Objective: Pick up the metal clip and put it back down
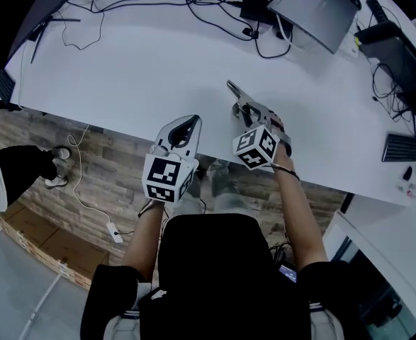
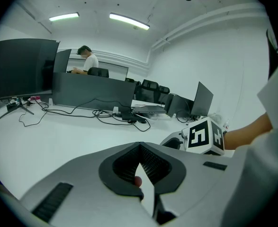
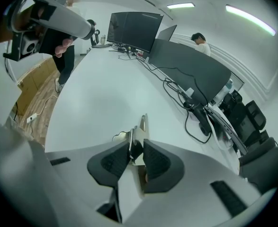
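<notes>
1. Metal clip (image 1: 239, 96) (image 3: 141, 126): a silver spring clip near the front edge of the white table (image 1: 158, 62), with its narrow end pointing away from the person.
2. Right gripper (image 1: 250, 117) (image 3: 135, 150): it is tilted steeply down at the clip. In the right gripper view the two dark pads are clamped on the clip's near end, one on each side, and the rest of the clip sticks out beyond the jaw tips.
3. Contact with the table: the clip lies low over the white surface. The wide-angle view does not show clearly whether its far tip rests on the surface or is just clear of it.
4. Left gripper (image 1: 190, 125) (image 2: 139, 150): it is held beside the right one at the table's front edge, well short of the clip. In the left gripper view its jaw tips meet, with nothing between them.
5. Marker cube (image 2: 206, 136): the right gripper's cube shows in the left gripper view, to the right of the left jaws.
6. Black cables (image 1: 215, 6) and a grey laptop (image 1: 314, 16): they lie along the far side of the table, well apart from the clip.
7. Dark monitors (image 3: 134, 30): they stand at the far end of the table in the right gripper view.
8. Black chair back (image 1: 222, 261): it fills the lower middle of the head view, between the person's forearms.
</notes>
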The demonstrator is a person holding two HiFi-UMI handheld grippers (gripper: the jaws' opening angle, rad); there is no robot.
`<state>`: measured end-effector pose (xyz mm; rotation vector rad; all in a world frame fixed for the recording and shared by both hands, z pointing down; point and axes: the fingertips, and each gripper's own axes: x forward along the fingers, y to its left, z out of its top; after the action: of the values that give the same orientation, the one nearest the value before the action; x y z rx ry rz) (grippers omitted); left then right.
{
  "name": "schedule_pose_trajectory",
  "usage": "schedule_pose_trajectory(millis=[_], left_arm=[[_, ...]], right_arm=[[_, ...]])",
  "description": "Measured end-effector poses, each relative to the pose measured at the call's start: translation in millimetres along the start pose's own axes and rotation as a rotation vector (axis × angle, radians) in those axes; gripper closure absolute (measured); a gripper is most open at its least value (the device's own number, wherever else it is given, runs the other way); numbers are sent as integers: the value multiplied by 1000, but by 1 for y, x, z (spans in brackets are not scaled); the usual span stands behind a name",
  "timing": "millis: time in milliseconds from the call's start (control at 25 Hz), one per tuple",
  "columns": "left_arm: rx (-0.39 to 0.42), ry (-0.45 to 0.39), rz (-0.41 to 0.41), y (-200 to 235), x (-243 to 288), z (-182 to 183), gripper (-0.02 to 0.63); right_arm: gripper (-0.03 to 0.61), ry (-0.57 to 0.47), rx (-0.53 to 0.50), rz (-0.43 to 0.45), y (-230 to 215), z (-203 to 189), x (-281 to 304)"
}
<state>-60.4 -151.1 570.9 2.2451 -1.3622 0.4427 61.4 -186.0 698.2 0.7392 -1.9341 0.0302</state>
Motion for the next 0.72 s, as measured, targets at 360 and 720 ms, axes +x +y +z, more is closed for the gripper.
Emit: schedule_pose_trajectory(millis=[360, 720], left_arm=[[10, -17, -3, -2, -1, 11, 604], [29, -34, -6, -3, -8, 22, 604]], right_arm=[[540, 1, 15, -38, -9, 3, -10], [552, 21, 69, -36, -8, 1, -15]])
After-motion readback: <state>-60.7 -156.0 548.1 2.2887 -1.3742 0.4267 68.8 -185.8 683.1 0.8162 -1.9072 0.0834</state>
